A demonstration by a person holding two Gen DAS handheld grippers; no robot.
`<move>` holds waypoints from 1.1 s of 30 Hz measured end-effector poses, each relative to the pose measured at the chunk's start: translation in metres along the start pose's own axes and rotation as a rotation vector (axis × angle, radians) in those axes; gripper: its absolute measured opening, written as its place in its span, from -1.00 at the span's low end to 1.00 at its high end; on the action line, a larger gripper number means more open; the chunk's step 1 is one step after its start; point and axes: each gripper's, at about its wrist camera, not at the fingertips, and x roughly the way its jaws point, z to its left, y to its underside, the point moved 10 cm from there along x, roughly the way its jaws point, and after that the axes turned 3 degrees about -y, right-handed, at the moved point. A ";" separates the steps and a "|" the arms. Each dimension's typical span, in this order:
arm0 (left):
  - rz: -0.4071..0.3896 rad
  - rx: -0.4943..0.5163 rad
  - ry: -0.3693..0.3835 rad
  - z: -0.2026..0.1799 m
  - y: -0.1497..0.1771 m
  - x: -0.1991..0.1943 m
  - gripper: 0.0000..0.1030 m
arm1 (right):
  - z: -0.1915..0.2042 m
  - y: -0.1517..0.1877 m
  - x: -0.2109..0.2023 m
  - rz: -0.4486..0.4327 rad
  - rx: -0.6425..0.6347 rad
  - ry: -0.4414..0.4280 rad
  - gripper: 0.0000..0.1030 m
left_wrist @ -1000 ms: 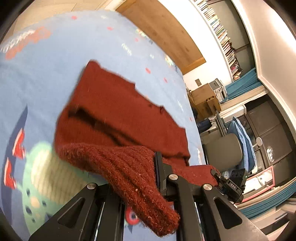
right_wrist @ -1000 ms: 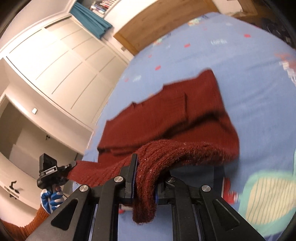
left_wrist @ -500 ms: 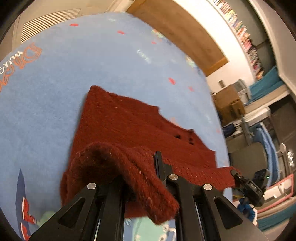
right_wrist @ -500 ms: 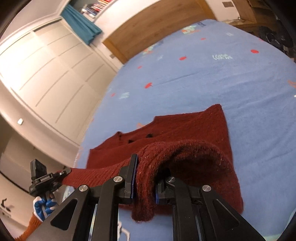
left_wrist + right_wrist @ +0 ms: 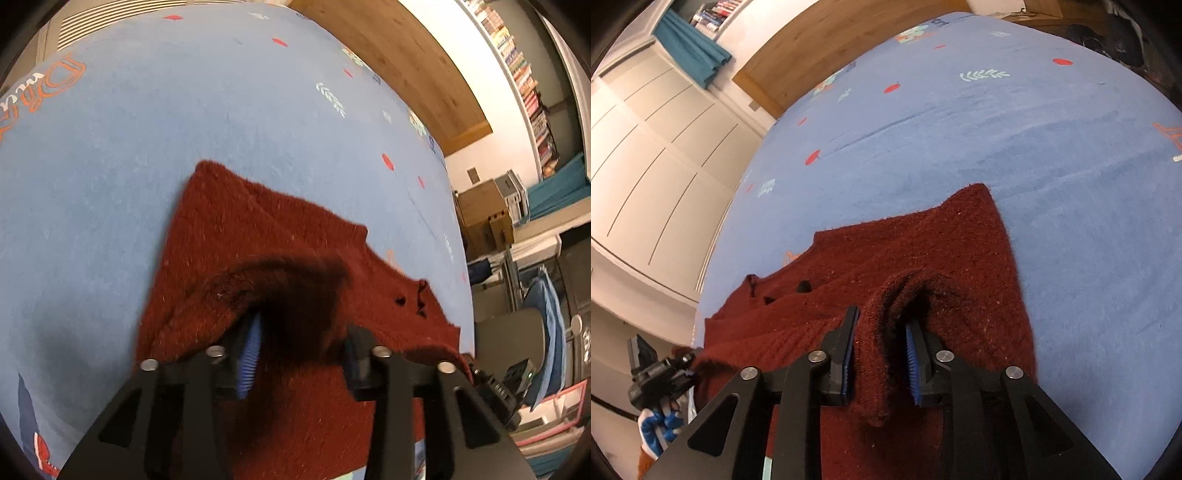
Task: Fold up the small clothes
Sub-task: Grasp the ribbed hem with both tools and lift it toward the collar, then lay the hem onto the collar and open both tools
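A dark red knitted sweater [image 5: 280,236] lies folded over on a blue patterned rug [image 5: 147,122]. My left gripper [image 5: 301,354] is open just above the folded edge, with the fabric loose under and between its fingers. In the right wrist view the sweater [image 5: 923,251] lies doubled. My right gripper [image 5: 881,354] is open, and a fold of the hem still hangs loose between its blue pads [image 5: 912,362]. The left gripper also shows in the right wrist view [image 5: 661,373] at the sweater's far corner.
The rug [image 5: 1034,122] spreads wide beyond the sweater. Cardboard boxes [image 5: 484,218], a grey chair [image 5: 517,336] and shelves stand past the rug's right side. White cupboard doors [image 5: 653,147] and a wooden board [image 5: 827,40] border the rug's far edge.
Both grippers carried the sweater's near edge forward and down over the far half, then opened. The fabric has dropped onto the sweater.
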 end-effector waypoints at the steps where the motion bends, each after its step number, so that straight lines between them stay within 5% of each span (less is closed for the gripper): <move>1: -0.002 -0.013 -0.001 0.001 -0.004 0.000 -0.19 | 0.000 -0.001 0.000 -0.002 0.002 0.001 -0.42; 18: -0.121 0.096 -0.121 -0.001 -0.019 -0.040 -0.01 | 0.020 -0.045 -0.026 -0.096 -0.112 0.038 -0.08; 26: -0.111 0.208 -0.165 -0.021 -0.001 -0.008 -0.01 | 0.053 -0.022 -0.005 -0.034 -0.357 0.108 -0.08; 33: -0.114 0.308 -0.238 -0.030 0.001 0.033 -0.01 | 0.059 -0.009 0.042 0.022 -0.437 0.144 -0.07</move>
